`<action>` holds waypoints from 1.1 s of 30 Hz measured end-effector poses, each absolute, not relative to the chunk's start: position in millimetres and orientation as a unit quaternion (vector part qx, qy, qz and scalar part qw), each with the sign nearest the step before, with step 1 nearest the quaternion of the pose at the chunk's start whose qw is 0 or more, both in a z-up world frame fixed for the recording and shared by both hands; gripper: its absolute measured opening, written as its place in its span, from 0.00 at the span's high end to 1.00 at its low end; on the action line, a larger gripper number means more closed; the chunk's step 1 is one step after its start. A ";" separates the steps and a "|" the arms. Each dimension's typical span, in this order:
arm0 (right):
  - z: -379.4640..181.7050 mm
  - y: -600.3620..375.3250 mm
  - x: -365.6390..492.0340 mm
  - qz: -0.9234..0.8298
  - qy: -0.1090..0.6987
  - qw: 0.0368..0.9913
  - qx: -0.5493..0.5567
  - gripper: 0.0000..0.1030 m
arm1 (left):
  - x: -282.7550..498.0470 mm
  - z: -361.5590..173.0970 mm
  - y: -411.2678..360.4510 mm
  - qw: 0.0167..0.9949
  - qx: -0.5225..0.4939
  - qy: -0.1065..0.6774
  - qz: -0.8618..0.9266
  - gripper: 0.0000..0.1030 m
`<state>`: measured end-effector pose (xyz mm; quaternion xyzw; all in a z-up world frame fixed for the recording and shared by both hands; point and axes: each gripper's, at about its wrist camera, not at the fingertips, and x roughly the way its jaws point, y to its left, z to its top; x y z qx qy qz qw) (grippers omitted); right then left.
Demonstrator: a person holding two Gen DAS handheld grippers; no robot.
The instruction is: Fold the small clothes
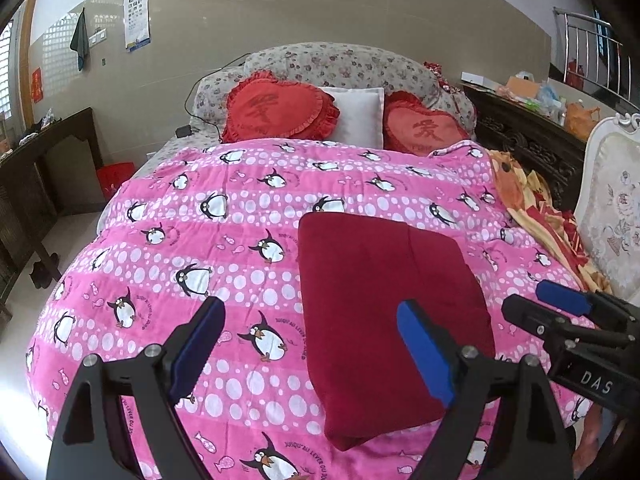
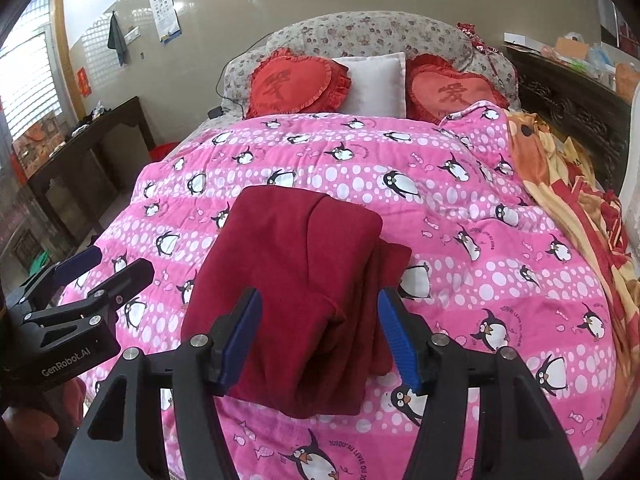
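A dark red garment (image 1: 384, 312) lies folded into a thick rectangle on the pink penguin quilt (image 1: 224, 240). My left gripper (image 1: 312, 348) stands wide open above the quilt. Its right finger hangs over the garment's left part and its left finger over bare quilt. In the right wrist view the garment (image 2: 296, 272) shows stacked layers along its right edge. My right gripper (image 2: 320, 340) hovers over its near end with the jaws partly apart, the cloth lying below and between the blue pads (image 2: 244, 336); neither pad presses on it. Each gripper also shows in the other's view: right gripper (image 1: 524, 300), left gripper (image 2: 122, 262).
Two red heart cushions (image 1: 276, 108) and a white pillow (image 1: 358, 114) lean on the floral headboard. An orange patterned blanket (image 2: 568, 200) lies along the bed's right side. Dark wooden furniture (image 1: 44, 168) stands left of the bed, and a cluttered dark cabinet (image 1: 532, 136) right.
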<state>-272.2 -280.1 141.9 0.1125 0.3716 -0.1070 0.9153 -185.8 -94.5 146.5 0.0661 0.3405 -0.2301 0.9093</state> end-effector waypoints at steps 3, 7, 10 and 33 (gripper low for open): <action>140.1 -280.3 -271.2 -0.107 0.373 0.915 0.114 0.66 | -185.1 145.5 -93.5 0.909 0.066 0.341 -0.230 0.12; 136.3 -281.0 -268.9 -0.107 0.377 0.913 0.116 0.66 | -182.4 142.7 -91.3 0.909 0.065 0.343 -0.228 0.12; 134.3 -281.1 -268.2 -0.106 0.379 0.912 0.117 0.66 | -182.6 142.3 -91.9 0.909 0.066 0.343 -0.228 0.12; 120.7 -281.0 -260.0 -0.103 0.399 0.903 0.123 0.65 | -173.2 131.2 -98.3 0.899 0.070 0.362 -0.235 0.12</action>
